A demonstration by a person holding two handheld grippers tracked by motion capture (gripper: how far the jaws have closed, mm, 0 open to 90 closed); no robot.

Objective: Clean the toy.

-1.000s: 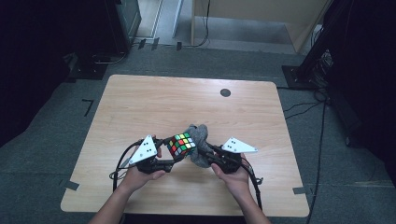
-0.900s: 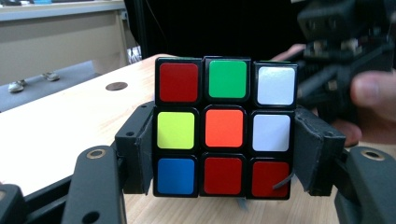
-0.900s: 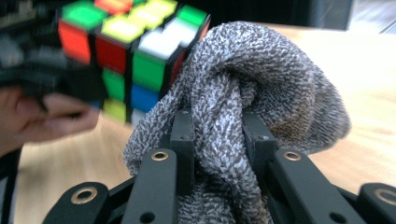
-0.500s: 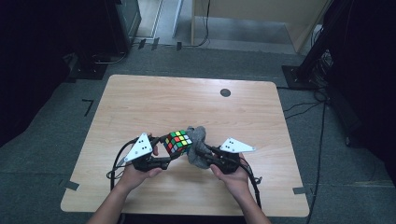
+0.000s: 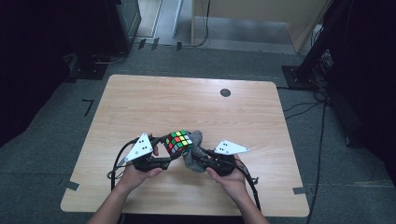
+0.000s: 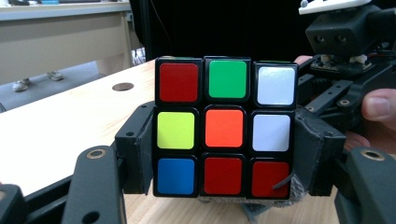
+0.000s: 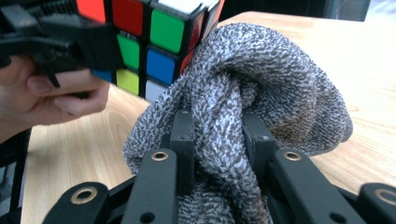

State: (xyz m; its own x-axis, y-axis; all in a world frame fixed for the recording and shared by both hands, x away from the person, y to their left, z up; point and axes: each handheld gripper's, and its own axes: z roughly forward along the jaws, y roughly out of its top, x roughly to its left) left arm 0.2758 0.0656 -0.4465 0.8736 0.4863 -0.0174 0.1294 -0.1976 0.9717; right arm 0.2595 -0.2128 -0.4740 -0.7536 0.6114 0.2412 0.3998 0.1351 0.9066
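Observation:
A scrambled colour cube [image 5: 178,141] is held just above the wooden table [image 5: 187,102], near its front middle. My left gripper [image 5: 172,150] is shut on it, and in the left gripper view the cube [image 6: 225,127] sits squeezed between the two black pads [image 6: 138,148]. A grey knitted cloth [image 5: 195,151] presses against the cube's right side. My right gripper [image 5: 198,158] is shut on that cloth; in the right gripper view the bunched cloth [image 7: 252,102] is pinched between the jaws and touches the cube [image 7: 154,32].
A small dark round disc [image 5: 225,92] lies at the back right of the table. The far half of the tabletop is bare wood. Cables trail from both grippers toward the front edge. Dark floor, stands and furniture surround the table.

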